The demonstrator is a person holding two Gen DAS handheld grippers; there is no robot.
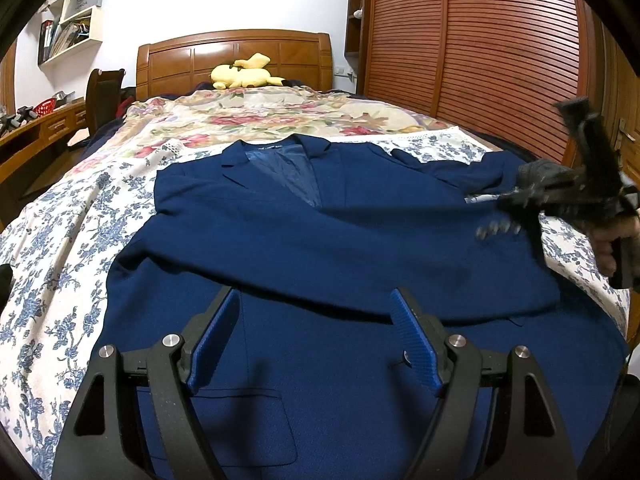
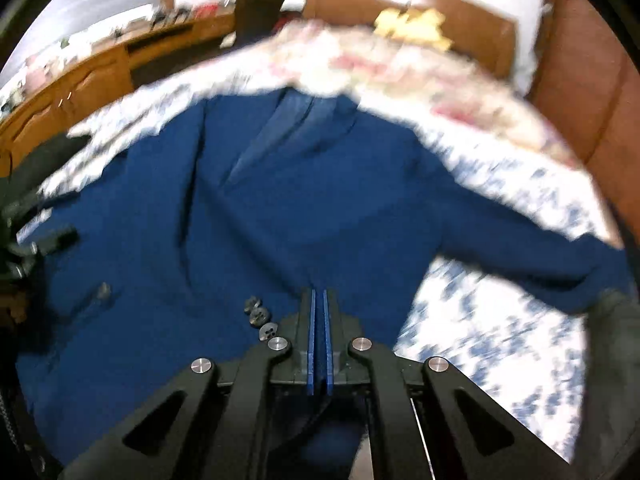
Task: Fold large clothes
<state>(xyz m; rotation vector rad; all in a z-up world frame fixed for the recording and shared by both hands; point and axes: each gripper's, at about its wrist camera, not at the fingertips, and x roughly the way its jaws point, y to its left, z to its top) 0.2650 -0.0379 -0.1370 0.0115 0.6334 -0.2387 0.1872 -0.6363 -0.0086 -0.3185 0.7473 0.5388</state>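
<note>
While left hand-held gripper gapes empty | right hand-held gripper closed, empty | cuff buttons sharp rightward only

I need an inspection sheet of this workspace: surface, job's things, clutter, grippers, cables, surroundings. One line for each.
Surface: bed with blue-flowered sheet, rose-patterned cover behind.
Job's things: navy jacket lying front up, one sleeve folded across the chest, cuff buttons showing.
Clutter: yellow plush toy at the headboard.
Grippers: left gripper open above the jacket's lower part; right gripper shut, whether on fabric cannot be told.
Cables: nothing seen.
Surroundings: wooden headboard, slatted wardrobe, wall shelf, desk.
</note>
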